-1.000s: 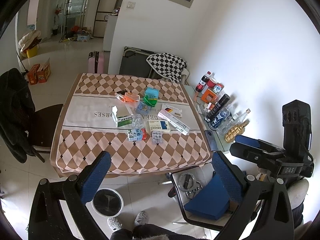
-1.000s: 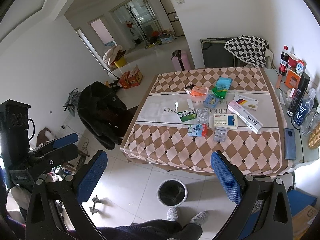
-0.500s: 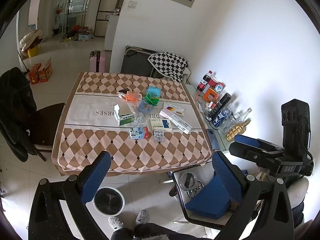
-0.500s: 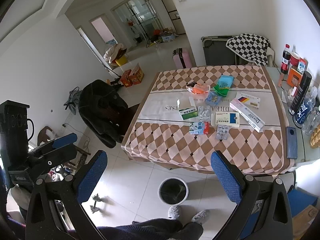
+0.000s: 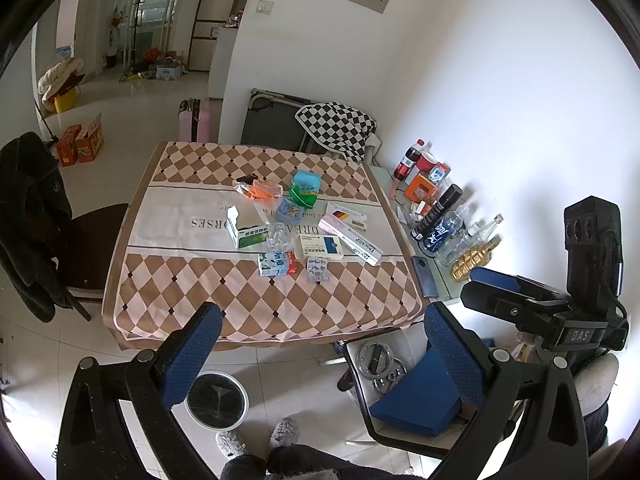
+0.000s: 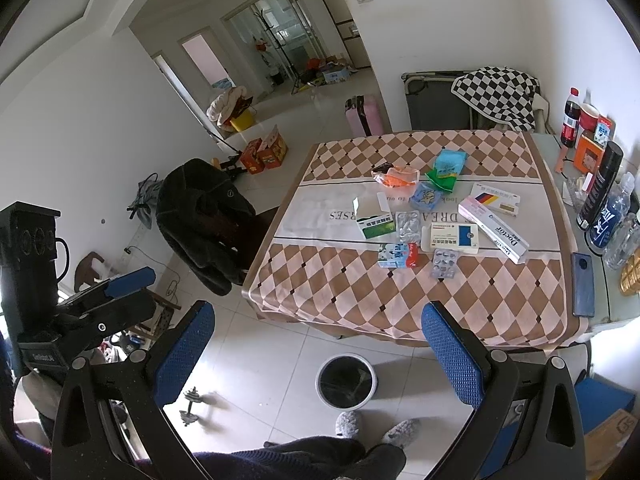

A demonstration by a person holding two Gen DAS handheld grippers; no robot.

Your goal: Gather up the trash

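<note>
Several pieces of trash lie mid-table on a checked cloth: an open green-and-white box [image 5: 245, 231] [image 6: 371, 218], a long white Doctor box [image 5: 351, 239] [image 6: 494, 229], a blister pack [image 5: 317, 269] [image 6: 444, 263], an orange wrapper [image 5: 259, 190] [image 6: 397, 177] and a teal packet [image 5: 305, 186] [image 6: 449, 164]. A round bin [image 5: 216, 399] [image 6: 346, 381] stands on the floor before the table. My left gripper [image 5: 320, 344] and right gripper [image 6: 316, 344] are both open and empty, held high, well short of the table.
Bottles and cans [image 5: 438, 216] [image 6: 600, 188] and a phone [image 6: 582, 284] line the table's right side. A chair with a dark coat [image 5: 32, 216] [image 6: 204, 216] stands left. A stool with a blue box [image 5: 416, 396] is at the right. My feet [image 6: 376, 426] are near the bin.
Both grippers have drifted slightly; the table sits a little differently in each view. Both stay open and empty.
</note>
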